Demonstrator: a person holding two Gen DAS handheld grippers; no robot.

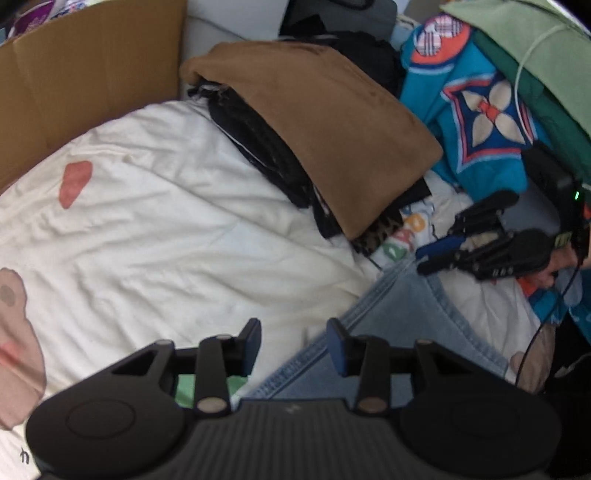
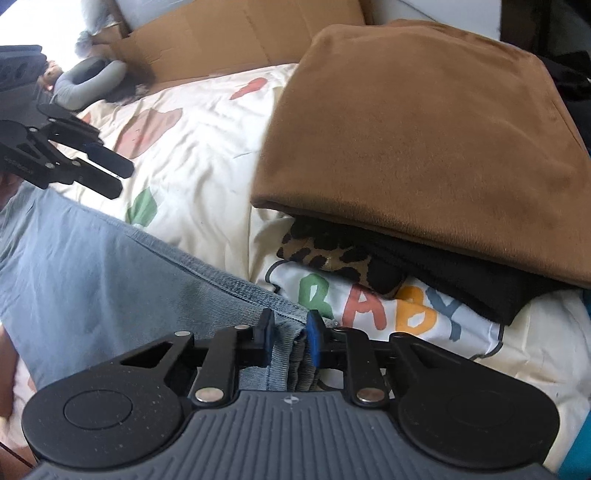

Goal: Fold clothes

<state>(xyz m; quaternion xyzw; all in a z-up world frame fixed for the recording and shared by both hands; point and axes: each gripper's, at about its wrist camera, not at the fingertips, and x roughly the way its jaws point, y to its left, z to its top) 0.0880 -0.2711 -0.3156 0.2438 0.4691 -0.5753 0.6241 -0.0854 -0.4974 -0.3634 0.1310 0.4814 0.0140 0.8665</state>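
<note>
A light blue denim garment lies spread on a white printed bedsheet. In the right wrist view my right gripper is shut on a bunched fold of the denim at its stitched edge. It shows in the left wrist view as right gripper, low over the cloth's far side. My left gripper stands open above the sheet, with the denim hem running just inside its right finger and nothing pinched. Seen from the right wrist, the left gripper hovers just beyond the denim's far edge.
A folded brown garment tops a stack of black and leopard-print clothes beside the denim. A cardboard box stands behind the sheet. Teal patterned fabric and green cloth pile at the right. A grey neck pillow lies far off.
</note>
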